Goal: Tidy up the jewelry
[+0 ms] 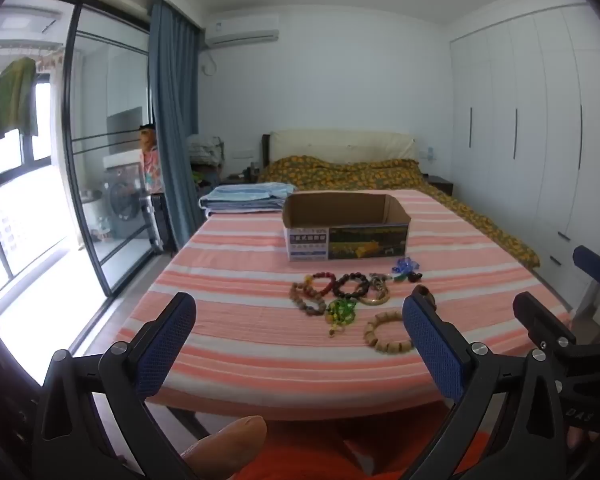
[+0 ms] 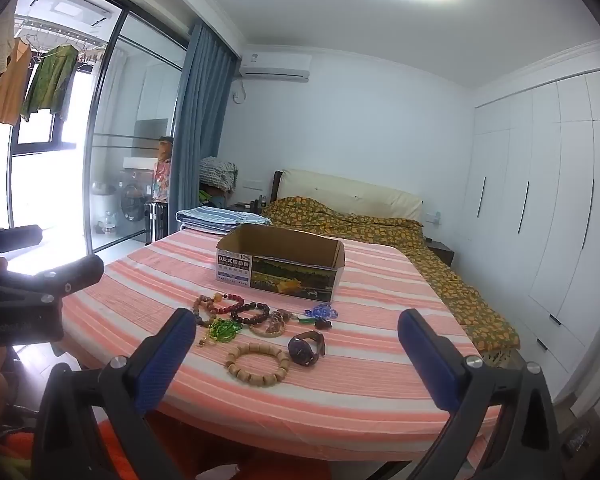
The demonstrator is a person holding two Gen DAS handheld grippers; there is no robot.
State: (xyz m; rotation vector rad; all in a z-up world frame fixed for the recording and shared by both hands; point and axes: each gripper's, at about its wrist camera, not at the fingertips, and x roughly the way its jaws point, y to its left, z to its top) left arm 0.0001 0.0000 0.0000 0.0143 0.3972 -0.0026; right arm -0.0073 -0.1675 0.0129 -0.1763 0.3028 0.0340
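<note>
Left wrist view: the left gripper (image 1: 300,344) hangs released and empty short of the pink-and-white striped bedspread (image 1: 240,344), jaws spread wide, presumably held back so the whole spread stays visible before a first pick. The open brown cardboard box with printed sides (image 1: 346,226) stands at twelve o'clock from the jewelry, mouth up, likely set there as the place to put things away. The pieces lie clustered just in front of it: a pale wooden bead bracelet (image 1: 388,332) nearest, a green glass bead string (image 1: 340,312) at its ten o'clock, a dark maroon bead bracelet (image 1: 352,286) behind that. The right gripper's arm shows at three o'clock. Right wrist view: the right gripper (image 2: 296,348) is likewise slack and holds nothing, framing the pile. Here I count one box and about four bead bracelets, one green string, one blue glass trinket (image 2: 320,312), one dark wristwatch with brown strap (image 2: 306,348) at three o'clock of the pale bracelet; the tangled pieces in the middle may hide one more.
</note>
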